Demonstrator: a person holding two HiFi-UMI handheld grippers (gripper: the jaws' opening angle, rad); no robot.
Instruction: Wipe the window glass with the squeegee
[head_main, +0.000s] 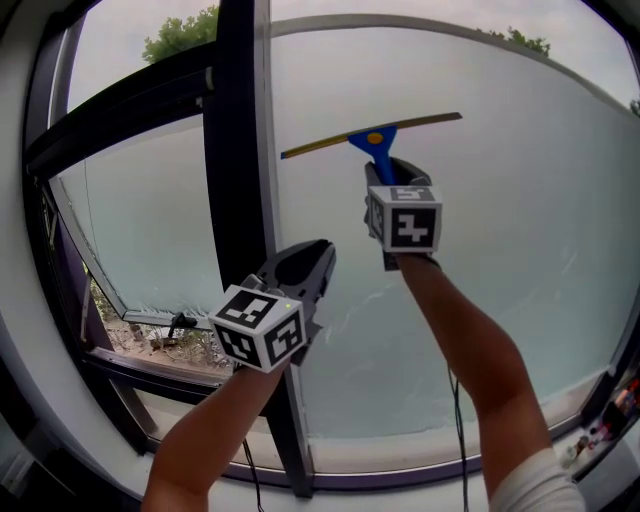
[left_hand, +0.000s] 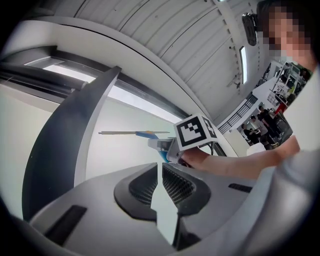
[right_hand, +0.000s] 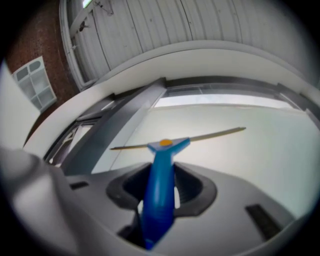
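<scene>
Clamps the squeegee by its blue handle in the right gripper fingers, blade level, high at the window glass (likely for a downward pull). Holds the left gripper fingers together, empty, lower left.

Looking like a big commercial bldg, open hall inside: tall window glass sitting in a dark frame; ribbed ceiling carrying a strip light; people standing in bkgd; trees showing outside.
</scene>
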